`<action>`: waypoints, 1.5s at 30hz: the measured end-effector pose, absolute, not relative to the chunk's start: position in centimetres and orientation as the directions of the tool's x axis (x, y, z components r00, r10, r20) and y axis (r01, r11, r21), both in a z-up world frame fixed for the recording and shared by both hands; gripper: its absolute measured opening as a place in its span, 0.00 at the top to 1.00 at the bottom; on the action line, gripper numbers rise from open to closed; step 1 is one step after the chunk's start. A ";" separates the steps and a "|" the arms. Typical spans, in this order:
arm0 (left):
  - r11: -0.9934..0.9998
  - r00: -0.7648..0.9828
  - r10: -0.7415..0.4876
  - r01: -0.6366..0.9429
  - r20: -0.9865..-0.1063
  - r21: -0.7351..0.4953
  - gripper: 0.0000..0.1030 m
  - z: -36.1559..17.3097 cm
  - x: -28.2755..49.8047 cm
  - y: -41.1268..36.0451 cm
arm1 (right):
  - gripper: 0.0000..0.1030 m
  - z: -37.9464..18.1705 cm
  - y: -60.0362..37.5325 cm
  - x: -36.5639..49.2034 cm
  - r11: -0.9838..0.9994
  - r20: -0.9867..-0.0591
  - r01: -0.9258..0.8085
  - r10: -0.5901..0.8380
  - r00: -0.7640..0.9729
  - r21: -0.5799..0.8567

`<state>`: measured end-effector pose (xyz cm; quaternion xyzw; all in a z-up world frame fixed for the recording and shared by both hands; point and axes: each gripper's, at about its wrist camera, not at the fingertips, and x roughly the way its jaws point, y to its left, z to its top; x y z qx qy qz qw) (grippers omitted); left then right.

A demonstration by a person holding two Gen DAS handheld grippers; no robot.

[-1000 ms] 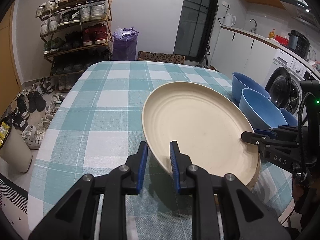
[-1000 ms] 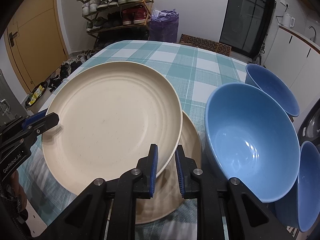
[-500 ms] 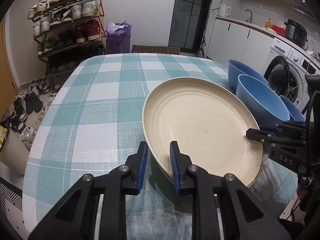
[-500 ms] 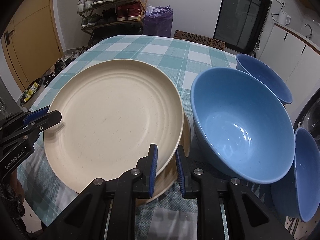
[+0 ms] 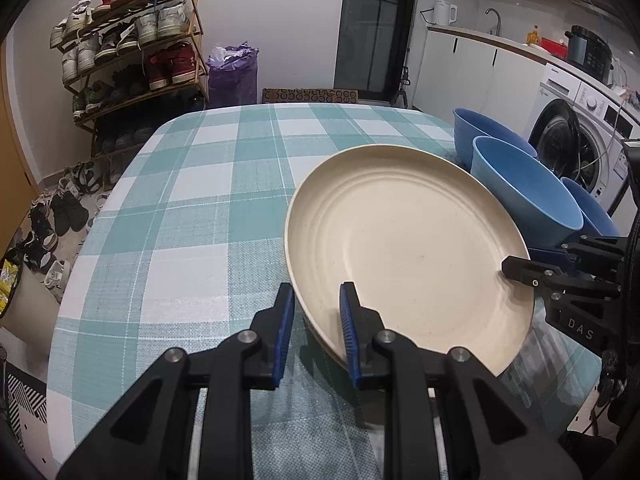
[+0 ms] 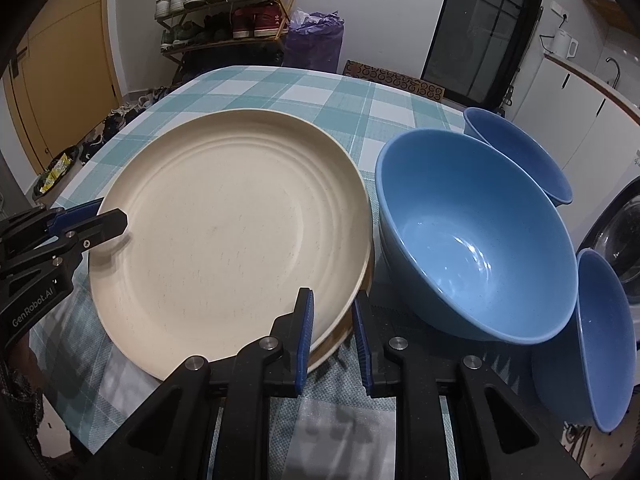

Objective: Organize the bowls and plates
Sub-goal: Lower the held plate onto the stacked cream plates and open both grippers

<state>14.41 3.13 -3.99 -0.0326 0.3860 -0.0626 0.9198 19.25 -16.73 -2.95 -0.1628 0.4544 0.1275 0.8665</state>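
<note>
Cream plate [image 6: 232, 236]: held by its rim from two opposite sides, sitting atop a second cream plate [image 6: 362, 280] whose edge shows just beneath it on the table [image 5: 192, 208].
Left gripper [image 5: 316, 320]: fingers [image 5: 285, 320] nearly closed, pinching the plate's near-left rim; one pad under the rim, the other inside the well.
Right gripper [image 6: 332, 328]: fingers [image 6: 305, 328] likewise closed down on the rim at the plate's right edge; the rim passes between the pads.
Large blue bowl [image 6: 476, 240]: just right of the right fingers, close beside the plates, tilted.
Two further blue bowls: one beyond it [image 6: 520, 152], one nearer right [image 6: 600, 340].
Teal checked tablecloth under everything.
</note>
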 end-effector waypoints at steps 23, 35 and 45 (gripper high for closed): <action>0.993 0.678 -0.114 0.099 -0.726 -0.063 0.77 -5.3 14.7 2.1 | 0.73 -4.7 -16.2 19.2 0.899 -0.820 -0.363 0.007 0.573 -0.247; 0.991 0.673 -0.131 0.107 -0.727 -0.080 0.51 -5.0 14.6 2.3 | 0.46 -4.3 -16.6 18.7 0.890 -0.820 -0.413 0.086 0.566 -0.191; 0.988 0.707 -0.148 0.085 -0.692 -0.125 0.26 -3.1 13.9 3.4 | 0.19 -1.3 -17.6 16.9 0.880 -0.758 -0.453 0.198 0.621 -0.141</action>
